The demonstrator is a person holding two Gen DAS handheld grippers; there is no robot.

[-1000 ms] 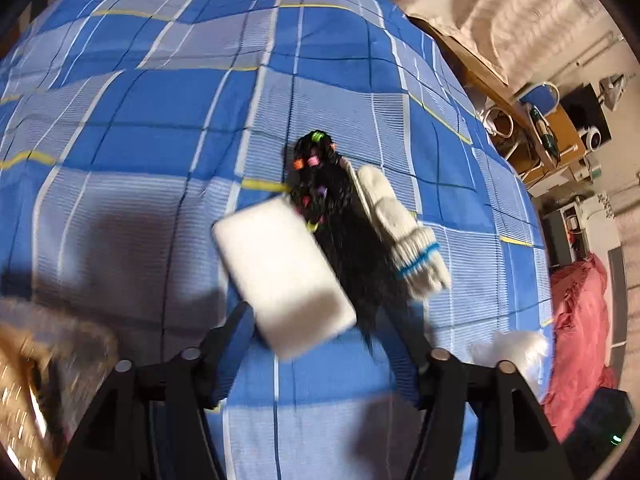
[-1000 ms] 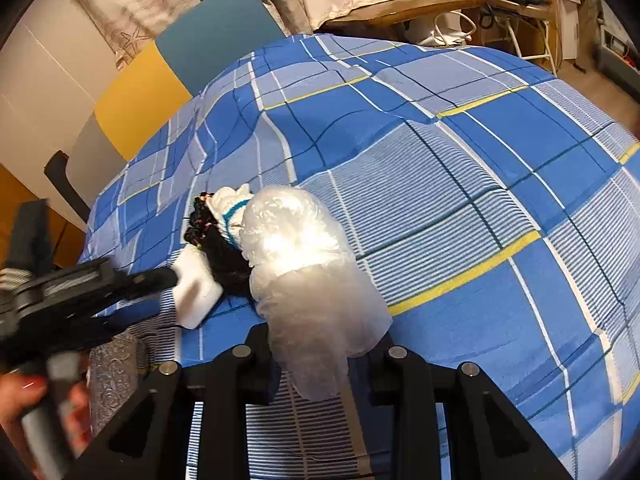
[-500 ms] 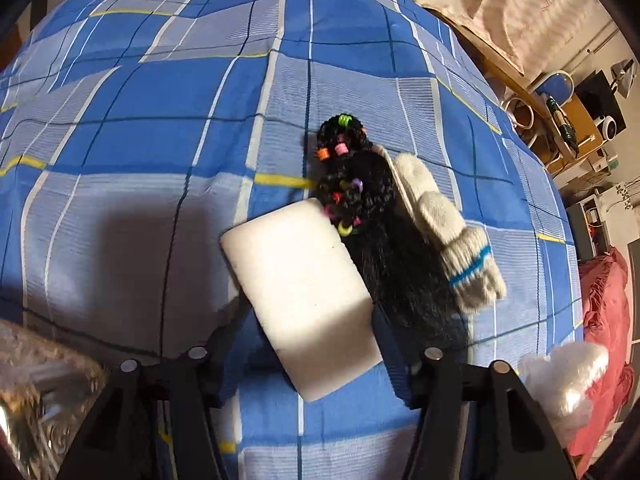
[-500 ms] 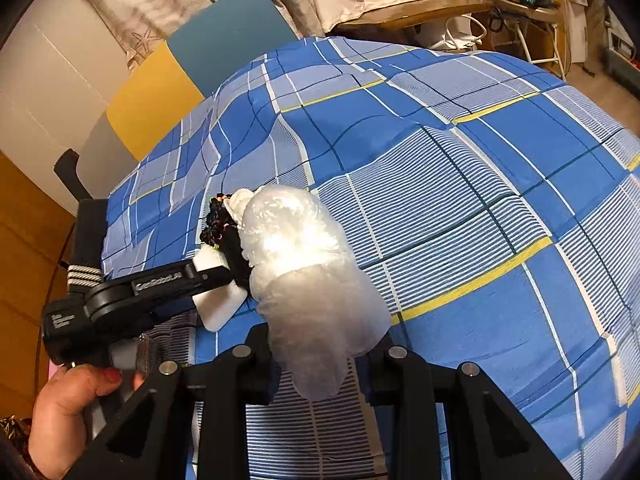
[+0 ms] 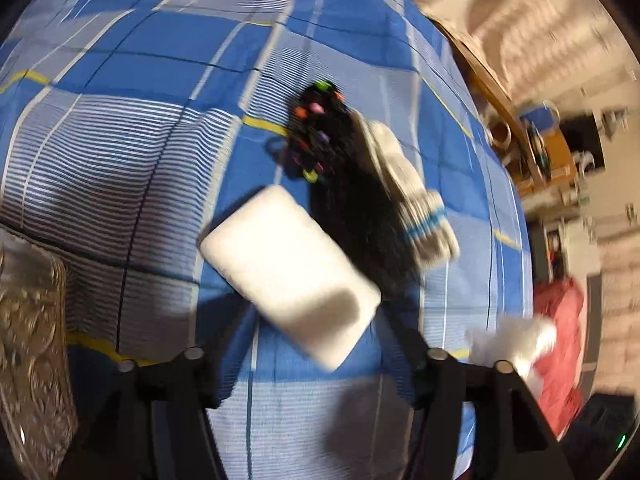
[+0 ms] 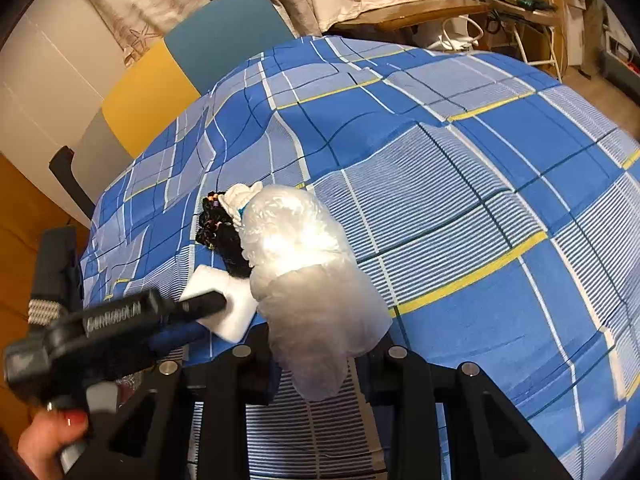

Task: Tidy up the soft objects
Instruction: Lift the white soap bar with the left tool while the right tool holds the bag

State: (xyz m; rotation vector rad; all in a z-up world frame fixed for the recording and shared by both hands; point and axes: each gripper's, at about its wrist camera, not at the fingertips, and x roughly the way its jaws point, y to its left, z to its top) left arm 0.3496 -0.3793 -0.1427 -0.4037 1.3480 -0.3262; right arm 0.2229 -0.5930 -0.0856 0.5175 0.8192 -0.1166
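A white sponge block [image 5: 292, 272] lies on the blue plaid bedsheet [image 5: 132, 160], beside a black fuzzy item with coloured beads [image 5: 344, 200] and a white sock with a blue stripe [image 5: 416, 208]. My left gripper [image 5: 312, 356] is open, its fingers either side of the sponge's near end; it also shows in the right wrist view [image 6: 204, 308]. My right gripper [image 6: 320, 360] is shut on a crumpled clear plastic bag [image 6: 308, 280], held above the sheet next to the pile. The sponge [image 6: 228, 312], black item [image 6: 224, 236] and sock [image 6: 240, 196] show there too.
A silvery patterned object [image 5: 28, 340] lies at the bed's near left. A red cloth heap [image 5: 560, 344] sits on the floor at right. Desks and chairs with clutter [image 6: 520, 4] stand beyond the bed. A yellow, teal and grey headboard [image 6: 160, 76] is at far left.
The left gripper has shifted and the view is blurred; the sponge stays between its open fingers. The right gripper still holds the plastic bag, slightly closer to the pile.
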